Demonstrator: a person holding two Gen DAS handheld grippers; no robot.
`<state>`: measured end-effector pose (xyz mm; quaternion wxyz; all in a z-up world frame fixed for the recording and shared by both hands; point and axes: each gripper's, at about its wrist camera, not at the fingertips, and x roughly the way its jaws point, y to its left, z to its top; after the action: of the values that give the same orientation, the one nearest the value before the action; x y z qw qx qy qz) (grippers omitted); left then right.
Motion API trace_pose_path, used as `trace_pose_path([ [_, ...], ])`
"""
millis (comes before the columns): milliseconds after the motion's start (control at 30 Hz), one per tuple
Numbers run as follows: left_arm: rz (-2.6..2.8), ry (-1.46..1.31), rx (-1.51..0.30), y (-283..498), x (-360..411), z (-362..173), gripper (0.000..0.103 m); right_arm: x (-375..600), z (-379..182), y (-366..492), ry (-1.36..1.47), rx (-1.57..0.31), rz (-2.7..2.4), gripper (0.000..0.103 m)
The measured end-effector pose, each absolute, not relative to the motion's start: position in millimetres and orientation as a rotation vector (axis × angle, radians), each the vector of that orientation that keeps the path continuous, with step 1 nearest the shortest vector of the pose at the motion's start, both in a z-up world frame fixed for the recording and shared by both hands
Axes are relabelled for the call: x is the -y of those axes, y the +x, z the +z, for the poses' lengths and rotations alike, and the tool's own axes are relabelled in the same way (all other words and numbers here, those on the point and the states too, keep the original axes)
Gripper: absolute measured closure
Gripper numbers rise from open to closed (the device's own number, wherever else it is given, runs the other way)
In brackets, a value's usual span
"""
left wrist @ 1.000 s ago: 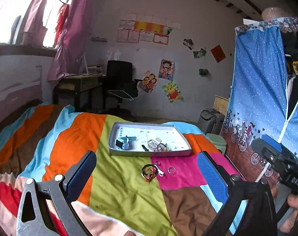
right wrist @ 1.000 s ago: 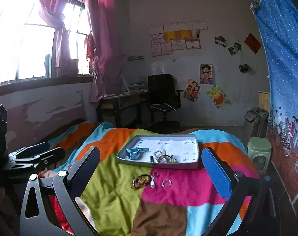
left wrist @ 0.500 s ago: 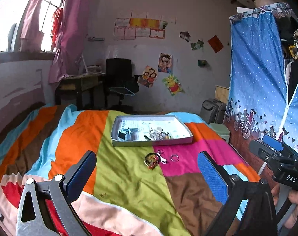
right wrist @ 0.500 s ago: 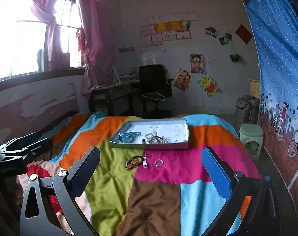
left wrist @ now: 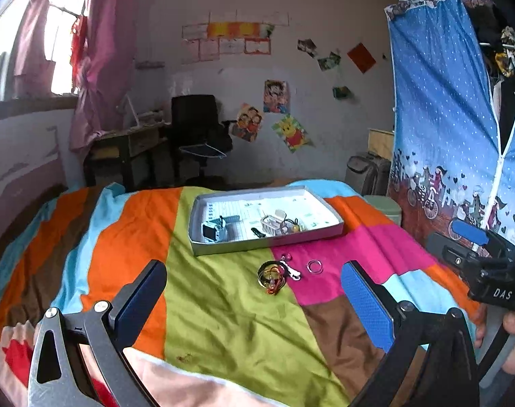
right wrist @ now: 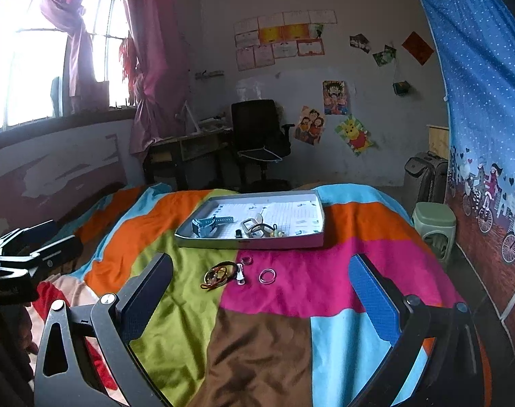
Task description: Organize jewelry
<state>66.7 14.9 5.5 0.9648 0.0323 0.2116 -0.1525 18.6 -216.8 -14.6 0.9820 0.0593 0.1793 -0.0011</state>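
Both the left gripper and right gripper, wide open and empty, face the loose ring lying just before the tray, dead ahead of the right one.

Ahead of the gripper, a matt, creased cloth bedspread carries a smooth grey cardboard-looking tray lined with printed paper. Just nearer lies a thin, glossy ring.

Left gripper and right gripper: grey metal arms, silver screws, blue textured pads; black body marked "DAS".
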Motion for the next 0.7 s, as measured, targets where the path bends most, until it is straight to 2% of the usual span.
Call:
trace_pose_path([
  [267,-0.366,0.069,-0.515,130.8,-26.9,-31.1,0.000,222.5,-31.7,69.8,0.066,-0.413,0.013,0.001],
  [700,-0.496,0.054,-0.585,197.4,-1.2,-107.1,0.000,238.6,-100.2,174.3,0.094,-0.589,0.087,0.003],
])
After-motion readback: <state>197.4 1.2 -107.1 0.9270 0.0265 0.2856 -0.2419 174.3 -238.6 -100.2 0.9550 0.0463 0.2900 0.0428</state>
